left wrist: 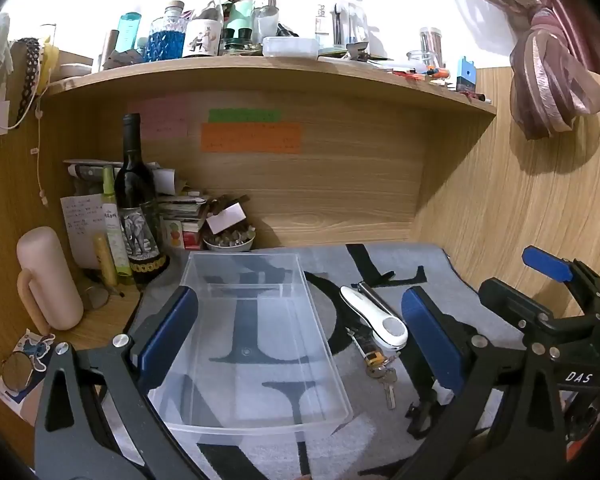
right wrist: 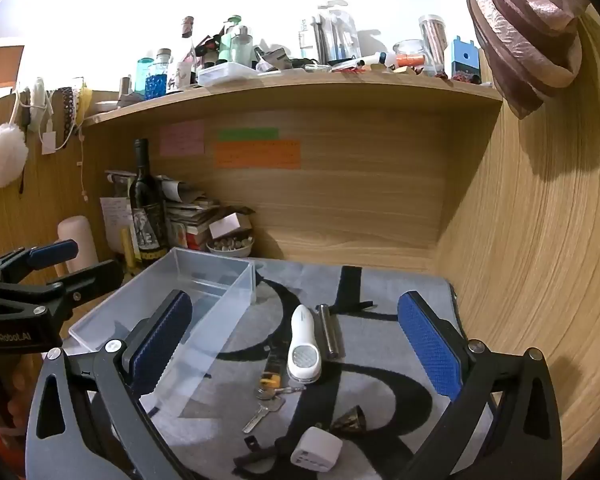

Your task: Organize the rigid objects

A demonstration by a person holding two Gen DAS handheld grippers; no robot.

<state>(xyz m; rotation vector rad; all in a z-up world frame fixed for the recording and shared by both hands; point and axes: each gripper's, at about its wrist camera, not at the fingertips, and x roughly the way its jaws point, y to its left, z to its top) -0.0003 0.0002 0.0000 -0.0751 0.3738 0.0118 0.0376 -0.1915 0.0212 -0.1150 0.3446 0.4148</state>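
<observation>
A clear empty plastic bin (left wrist: 256,344) (right wrist: 168,312) lies on a grey mat (left wrist: 400,264) with black letters. To its right lie a white handheld device (left wrist: 376,318) (right wrist: 304,344), a metal cylinder (left wrist: 374,294) (right wrist: 329,332), keys on a ring with a yellow tag (left wrist: 380,372) (right wrist: 266,398), a black clip (left wrist: 422,414), a small bronze bell (right wrist: 350,420) and a white charger cube (right wrist: 316,450). My left gripper (left wrist: 300,344) is open above the bin's right part. My right gripper (right wrist: 296,348) is open over the white device. Both are empty.
A wine bottle (left wrist: 134,208), a pink mug (left wrist: 50,280), stacked papers and a small bowl (left wrist: 228,240) crowd the back left corner. A cluttered shelf (left wrist: 260,72) hangs above. A wooden wall (right wrist: 540,260) closes the right side. The right gripper shows at right in the left wrist view (left wrist: 556,288).
</observation>
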